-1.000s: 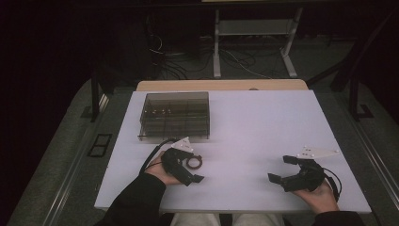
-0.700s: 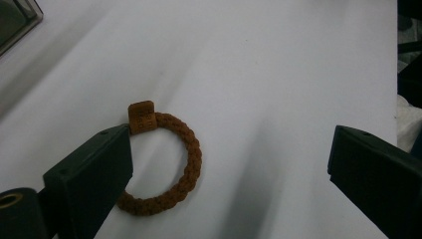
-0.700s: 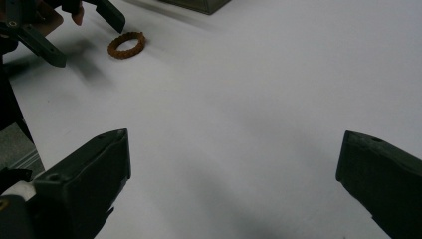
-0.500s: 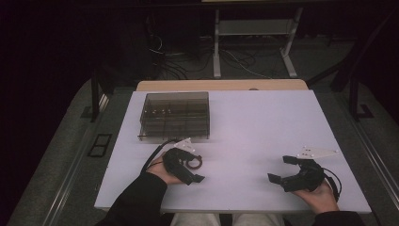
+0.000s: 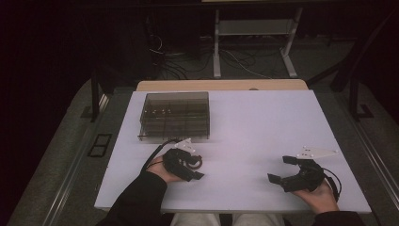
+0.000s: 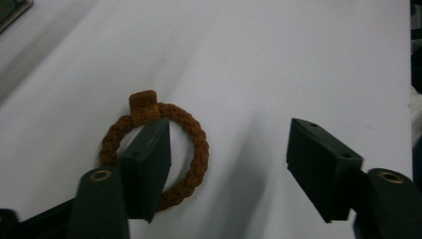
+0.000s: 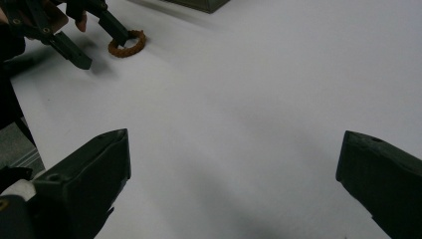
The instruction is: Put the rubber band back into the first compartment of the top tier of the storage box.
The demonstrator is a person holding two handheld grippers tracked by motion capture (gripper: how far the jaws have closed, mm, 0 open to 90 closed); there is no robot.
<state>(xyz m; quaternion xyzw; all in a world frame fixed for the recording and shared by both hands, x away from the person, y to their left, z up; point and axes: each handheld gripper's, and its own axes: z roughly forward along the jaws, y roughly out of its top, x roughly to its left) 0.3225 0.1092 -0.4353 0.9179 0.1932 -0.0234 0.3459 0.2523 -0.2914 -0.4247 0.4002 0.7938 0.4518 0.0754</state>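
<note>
From the high view, a white table [image 5: 263, 127] fills the middle of the frame. A smoky clear plastic box [image 5: 175, 115] with compartments sits toward its upper left. Lower left, the person's left hand rests the left gripper [image 5: 190, 165] on the table just below the box. A small dark ring lies at the gripper's tips, too dim here to read. Lower right, the right gripper [image 5: 282, 169] rests in an upturned palm, jaws spread, nothing between them; it seems parked while the left does the work.

In the left gripper view, a brown braided cord ring [image 6: 154, 149] with a small square tag lies flat on the table, left of centre. One jaw stands inside the loop, over its lower left arc. The other stands well apart at the right of the frame, over bare table. The jaws have just been closing, but they are about half open and no pad presses on the cord. I judge the inner jaw is set there so a pinch will catch one side of the loop. That jaw hides part of the ring, so whether it touches the cord cannot be told.

In the right gripper view, its own two jaws stand wide at the bottom corners with only table between. At the upper left, far off, sits the ring, with a left jaw tip in it. The box's corner is cut off at the top edge.
</note>
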